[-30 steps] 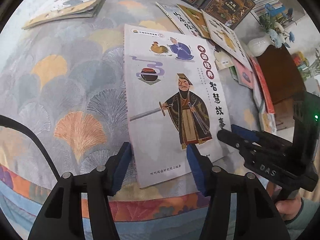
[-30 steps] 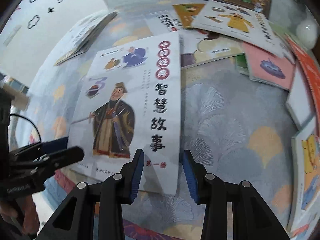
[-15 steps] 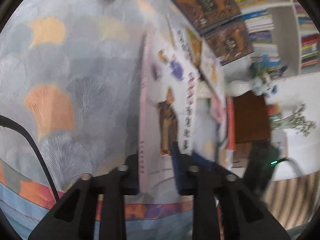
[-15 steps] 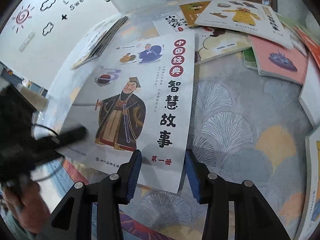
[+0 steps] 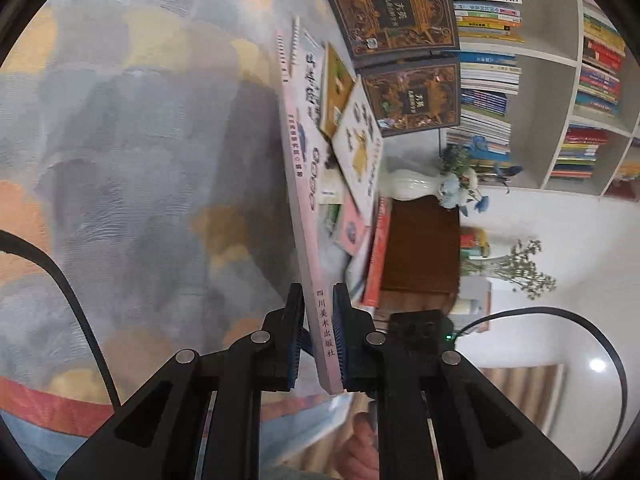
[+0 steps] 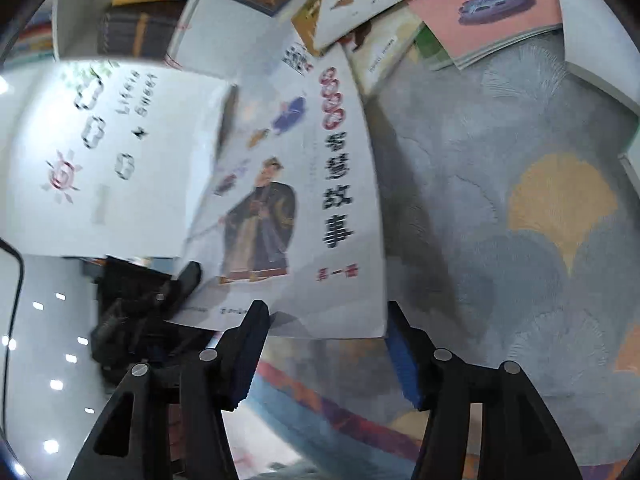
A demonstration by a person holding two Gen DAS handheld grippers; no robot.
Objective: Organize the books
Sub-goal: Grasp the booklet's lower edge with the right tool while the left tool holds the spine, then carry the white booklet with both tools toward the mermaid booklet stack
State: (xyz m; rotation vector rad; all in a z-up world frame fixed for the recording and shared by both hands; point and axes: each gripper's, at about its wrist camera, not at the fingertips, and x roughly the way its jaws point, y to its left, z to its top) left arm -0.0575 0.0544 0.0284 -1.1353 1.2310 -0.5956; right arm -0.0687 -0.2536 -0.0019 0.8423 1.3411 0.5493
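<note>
Grip came first here: your left gripper (image 5: 318,344) was clenched on the spine end of the storybook (image 5: 306,184), blue pads pressed flat against both covers, which is why the book stood up on edge above the patterned bedspread (image 5: 132,168) instead of lying on it with the others. Holding it by the bound edge kept the pages from fanning, in my judgement. In the left wrist view the spine ran away from you, its long axis reaching from the jaws toward the two dark ornate books (image 5: 400,64) and the bookshelf (image 5: 560,80) beyond; the printed spine text faced the camera. In the right wrist view the front cover (image 6: 296,208) showed, tilted, its bottom edge nearest you, just above the bedspread's coloured border. Your right gripper (image 6: 326,354) had just been opening, its jaws standing wide and released; the book's lower corner sat just beyond the fingertips, pads not pressing on it. The other picture books (image 6: 480,12) lay loosely overlapped at the far side, unsorted.
</note>
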